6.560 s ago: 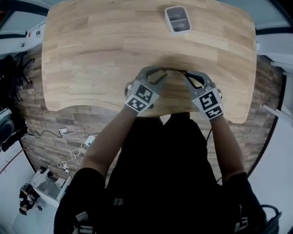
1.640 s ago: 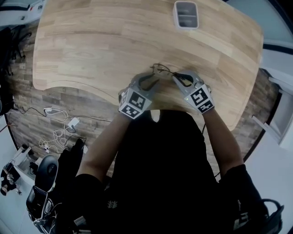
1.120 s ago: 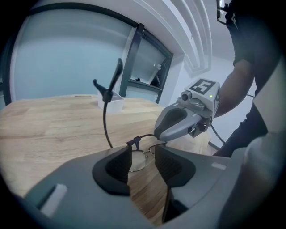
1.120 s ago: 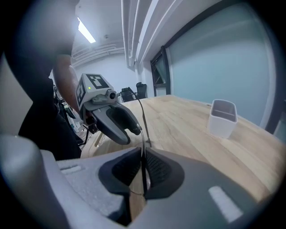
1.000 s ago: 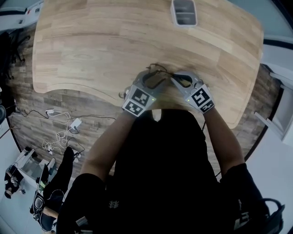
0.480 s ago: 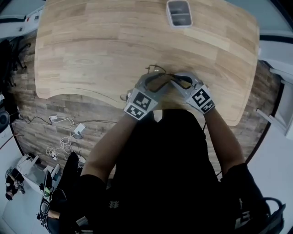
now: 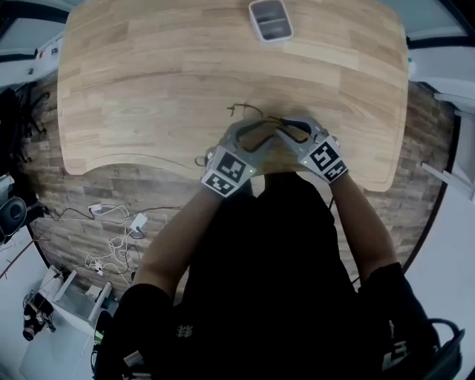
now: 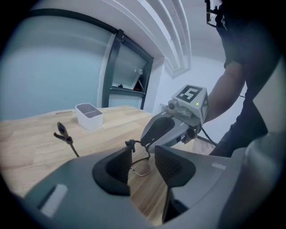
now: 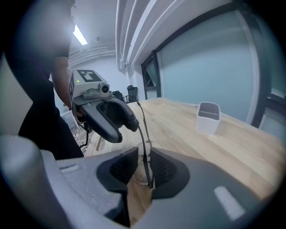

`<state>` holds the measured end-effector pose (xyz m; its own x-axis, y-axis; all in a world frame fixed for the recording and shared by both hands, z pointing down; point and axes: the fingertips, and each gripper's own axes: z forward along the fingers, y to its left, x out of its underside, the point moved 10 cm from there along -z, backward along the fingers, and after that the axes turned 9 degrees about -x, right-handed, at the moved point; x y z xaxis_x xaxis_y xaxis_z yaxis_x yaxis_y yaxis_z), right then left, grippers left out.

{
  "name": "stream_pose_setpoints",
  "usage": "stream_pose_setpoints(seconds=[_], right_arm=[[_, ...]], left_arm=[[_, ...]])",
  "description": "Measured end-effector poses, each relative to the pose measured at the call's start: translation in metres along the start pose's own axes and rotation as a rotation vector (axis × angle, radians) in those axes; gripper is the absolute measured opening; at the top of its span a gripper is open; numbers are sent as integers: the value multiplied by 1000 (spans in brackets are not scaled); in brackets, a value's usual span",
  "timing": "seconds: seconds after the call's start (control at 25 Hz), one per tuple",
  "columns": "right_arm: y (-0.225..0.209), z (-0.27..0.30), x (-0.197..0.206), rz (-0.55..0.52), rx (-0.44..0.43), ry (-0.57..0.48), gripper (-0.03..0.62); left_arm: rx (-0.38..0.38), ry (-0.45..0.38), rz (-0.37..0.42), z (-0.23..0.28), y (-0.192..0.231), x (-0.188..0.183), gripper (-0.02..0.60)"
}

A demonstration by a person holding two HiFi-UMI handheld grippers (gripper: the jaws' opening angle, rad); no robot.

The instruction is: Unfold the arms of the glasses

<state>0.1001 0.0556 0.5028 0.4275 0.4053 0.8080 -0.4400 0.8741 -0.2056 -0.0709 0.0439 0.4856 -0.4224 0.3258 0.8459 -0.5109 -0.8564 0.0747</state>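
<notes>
Thin wire-framed glasses (image 7: 261, 119) are held just above the wooden table (image 7: 148, 74) near its front edge, between both grippers. My right gripper (image 9: 143, 169) is shut on the frame, and a thin dark arm (image 9: 142, 125) rises from its jaws. My left gripper (image 8: 142, 157) faces it with its jaws a little apart. The hinge (image 8: 129, 144) rests at one pad's tip and a lens rim (image 8: 142, 169) shows in the gap. The other arm (image 8: 63, 134), dark-tipped, sticks out to the left. In the head view the left gripper (image 7: 252, 132) and right gripper (image 7: 291, 130) nearly touch.
A small white tray (image 7: 271, 18) stands at the table's far edge, also in view as the tray (image 8: 88, 115) and the tray (image 9: 208, 117). Cables lie on the floor (image 7: 111, 223) to the left of the table.
The head camera has shifted a little. Both grippers stay close together on the glasses near the front edge, and one arm still points out toward the far left.
</notes>
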Motion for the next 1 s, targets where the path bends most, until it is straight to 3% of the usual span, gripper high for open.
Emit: stream_pose_setpoints(seconds=[0.52,1.0], right_arm=[[22,-36,5,53,122,-57,74],[35,-63,30,136,204,-55,74]], left_arm=[[110,-9,147,2,-33,-29,170],[214,-7,230,14,-56,-43,170]])
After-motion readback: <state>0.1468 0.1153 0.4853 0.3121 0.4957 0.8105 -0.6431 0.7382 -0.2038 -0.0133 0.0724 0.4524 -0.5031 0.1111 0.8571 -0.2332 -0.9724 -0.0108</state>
